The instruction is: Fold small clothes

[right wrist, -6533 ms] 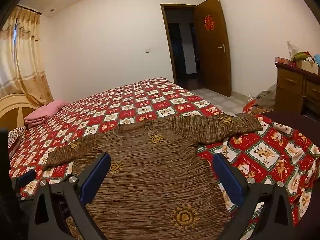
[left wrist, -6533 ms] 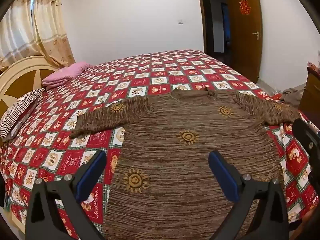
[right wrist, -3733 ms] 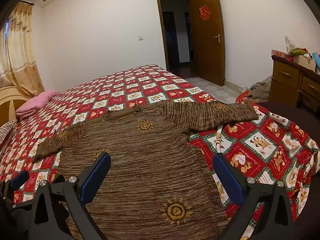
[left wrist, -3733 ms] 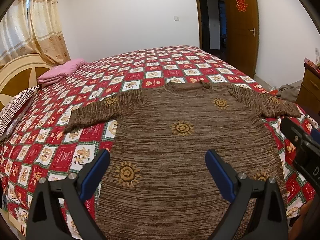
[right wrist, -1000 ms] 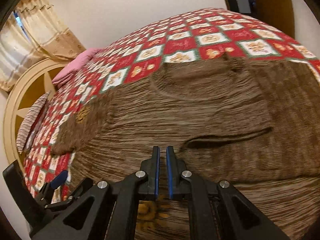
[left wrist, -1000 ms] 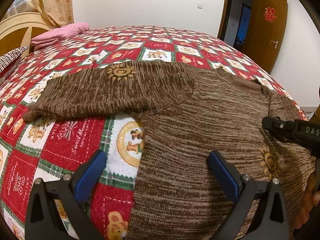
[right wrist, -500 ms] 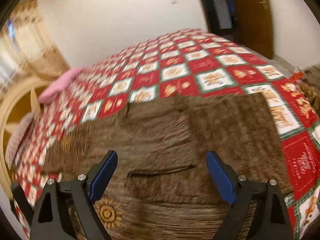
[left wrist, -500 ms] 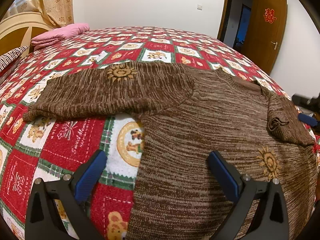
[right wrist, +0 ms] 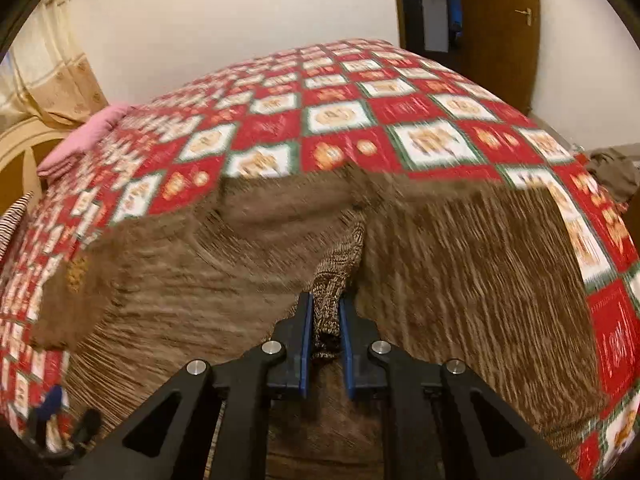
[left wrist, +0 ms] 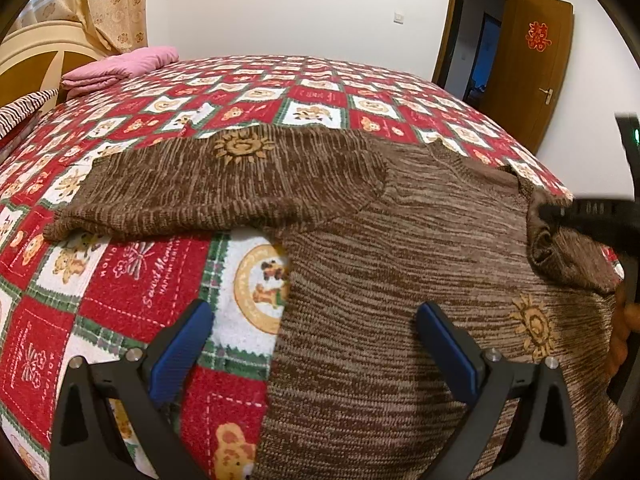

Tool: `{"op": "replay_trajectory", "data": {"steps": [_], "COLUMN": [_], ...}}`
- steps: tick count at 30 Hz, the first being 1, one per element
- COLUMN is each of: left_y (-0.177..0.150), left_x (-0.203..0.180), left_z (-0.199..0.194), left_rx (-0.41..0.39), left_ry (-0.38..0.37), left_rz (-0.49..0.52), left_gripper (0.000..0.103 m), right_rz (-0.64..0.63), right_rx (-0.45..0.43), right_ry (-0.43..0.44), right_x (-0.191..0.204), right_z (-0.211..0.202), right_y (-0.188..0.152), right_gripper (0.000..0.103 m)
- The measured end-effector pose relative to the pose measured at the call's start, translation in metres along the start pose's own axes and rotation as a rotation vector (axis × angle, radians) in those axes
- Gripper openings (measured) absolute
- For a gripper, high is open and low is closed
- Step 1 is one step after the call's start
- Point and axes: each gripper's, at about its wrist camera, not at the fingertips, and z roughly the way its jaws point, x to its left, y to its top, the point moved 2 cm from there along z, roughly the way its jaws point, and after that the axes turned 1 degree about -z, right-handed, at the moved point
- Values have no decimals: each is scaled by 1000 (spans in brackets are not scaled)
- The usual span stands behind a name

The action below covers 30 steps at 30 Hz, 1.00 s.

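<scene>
Sweater (left wrist: 400, 248) is the brown knit one with the little sun patterns, spread flat on the bed (left wrist: 320, 96) over the red patchwork bedspread, at the edge nearest both cameras. Its one sleeve (left wrist: 224, 188) lies stretched out toward the headboard side. The other sleeve (right wrist: 340, 276) is bunched up and lifted a bit over the body, because the right claw (right wrist: 325, 322) is clamped on it, knit squeezed between the blue pads. Right wrist view is pretty motion-blurred though. Left claw (left wrist: 316, 350) hangs with its fingers wide apart, over the sweater's side edge, gripping nothing. A folded pink blanket (left wrist: 120, 66) sits at the far corner by the headboard.
</scene>
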Motion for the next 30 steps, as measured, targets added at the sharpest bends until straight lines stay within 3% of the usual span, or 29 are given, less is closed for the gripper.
{"op": "replay_trajectory", "data": {"steps": [5,9,10,12,13,14,19,22,23,25,27,29,30], "left_y": [0,-1,-1,-1,-1,0,-1,-1,0,-1,-1,0,-1], "left_x": [0,1,1,1,1,0,2,2,1,1,1,1,1], "left_z": [0,0,0,0,0,0,-1,-1,0,-1,-1,0,-1], "left_rx": [0,-1,-2,-2,-3,-4,-9,-9,-9,-9,-9,-10,-10], "left_ry": [0,-1,-2,-2,-2,-5,-10,-11,-11,-12,-11,-11,-11], "left_rz": [0,0,0,0,-1,-2,-5,-5,-5,-5,-5,-5,-5], "left_gripper": [103,103,103,103,103,103,103,103,103,103,103,103,103], "right_rz": [-50,-29,-5,59,77,77,-121,-296,-322,-306,-237,-207,-201], "right_rx": [-53,23,33,11,-14,-30,-87,-35,-14,26,7,1,-12], "right_ry": [95,273,287,310,312,302,223,81,19,-42,-41,-40,-19], "right_x": [41,55,50,33,24,20,32,58,61,57,47,46,48], "right_z": [-4,7,6,-6,-15,-22,-53,-36,-27,-10,-10,-14,-19], "right_y": [15,9,7,1,-4,-8,-32,-44,-48,-55,-53,-50,-47], "right_gripper": [12,14,17,33,57,73,74,74,64,30,21,5,5]}}
